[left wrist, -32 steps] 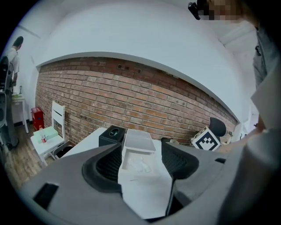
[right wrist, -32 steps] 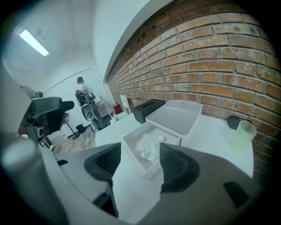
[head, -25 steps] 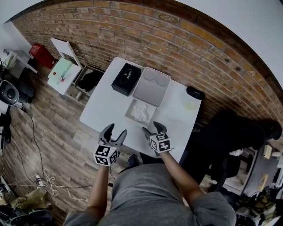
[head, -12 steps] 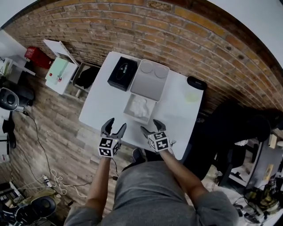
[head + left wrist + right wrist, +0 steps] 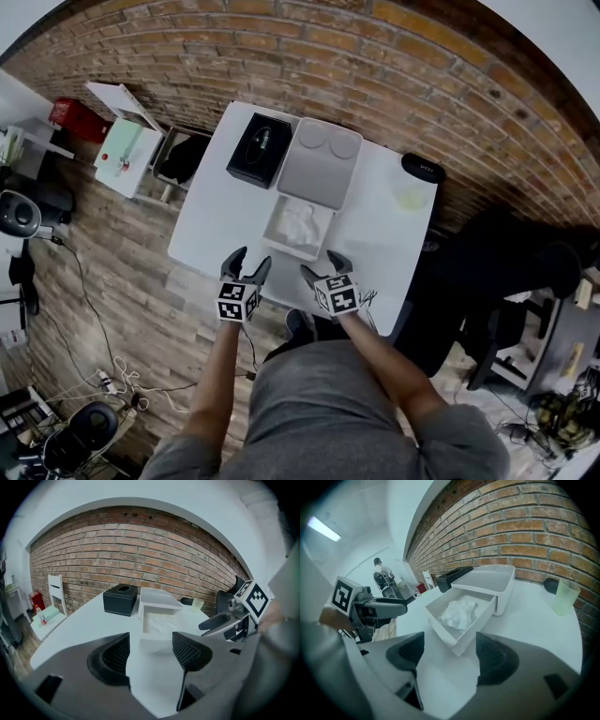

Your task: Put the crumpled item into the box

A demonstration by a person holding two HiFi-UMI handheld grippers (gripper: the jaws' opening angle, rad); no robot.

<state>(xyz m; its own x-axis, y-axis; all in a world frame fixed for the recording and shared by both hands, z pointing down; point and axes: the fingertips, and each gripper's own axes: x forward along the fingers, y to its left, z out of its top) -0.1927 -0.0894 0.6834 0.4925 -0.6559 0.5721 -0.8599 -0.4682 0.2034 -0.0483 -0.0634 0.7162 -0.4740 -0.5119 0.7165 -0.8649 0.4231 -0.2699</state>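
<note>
- The white box (image 5: 476,627) stands open on the white worktop (image 5: 225,206), and the crumpled item (image 5: 459,613), white and wadded, already lies inside it, against the floor of the box.
- Touching the far side of that box is a grey tray (image 5: 314,183), wider than the box. It has 2 round dents (image 5: 314,139) at its far end and nothing loose in it that I can see. It may be a lid rather than a tray.
- Left of the grey tray sits a black box (image 5: 262,150) with an oval opening in its top. What is inside it I cannot tell.
- A pale green cup (image 5: 566,597) stands upright by the right edge, well apart from the boxes, and looks empty.
- Beyond the cup, at the far corner, lies a dark oval thing (image 5: 423,168).
- The count: 1 white box, 1 crumpled item, 1 grey tray, 1 black box, 1 cup and 2 tongs.
- The left tongs (image 5: 249,260) hover over the near edge of the worktop, jaws spread apart with nothing between them.
- The right tongs (image 5: 322,265) hang just beside them, near the front of the white box. Their jaws have just been opening and stand wide, with nothing between them.
</note>
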